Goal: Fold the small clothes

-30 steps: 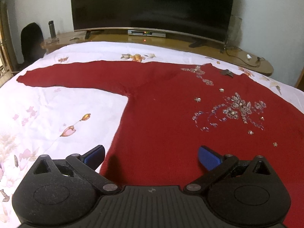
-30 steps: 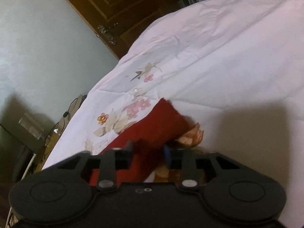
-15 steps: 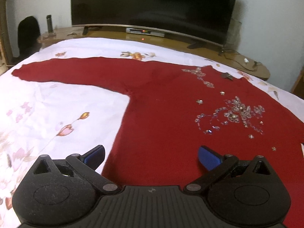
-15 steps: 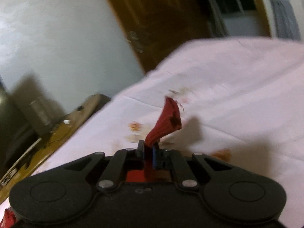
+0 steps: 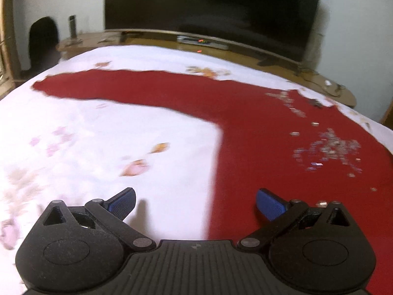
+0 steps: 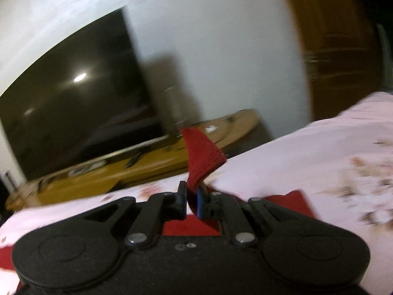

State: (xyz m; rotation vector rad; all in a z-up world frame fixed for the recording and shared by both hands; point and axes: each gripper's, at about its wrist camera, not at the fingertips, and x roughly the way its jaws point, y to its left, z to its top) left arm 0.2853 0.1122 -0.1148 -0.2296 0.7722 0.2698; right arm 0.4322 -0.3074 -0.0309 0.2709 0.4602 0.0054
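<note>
1. Black right gripper [image 6: 191,200], its jaws pinched tight on the cuff end of a red sleeve [image 6: 202,158]; the cloth stands up from between the blue pads [image 6: 199,202], lifted clear of the bed.
2. Left gripper [image 5: 195,202] hovers with its jaws wide apart and nothing between them, straddling the side edge of the red top [image 5: 270,127].
3. The red top lies flat, front up, on a white flowered bedsheet [image 5: 86,135]; its other sleeve stretches straight out to the left, and beadwork [image 5: 329,147] glitters on the chest.
4. Beyond the bed are a wooden stand [image 6: 137,169] and a dark television [image 5: 213,7].
5. The step in hand looks like folding the held sleeve across the body. It is best carried low and taut, laid square across the chest, and released only once flat, so the beads do not snag.
</note>
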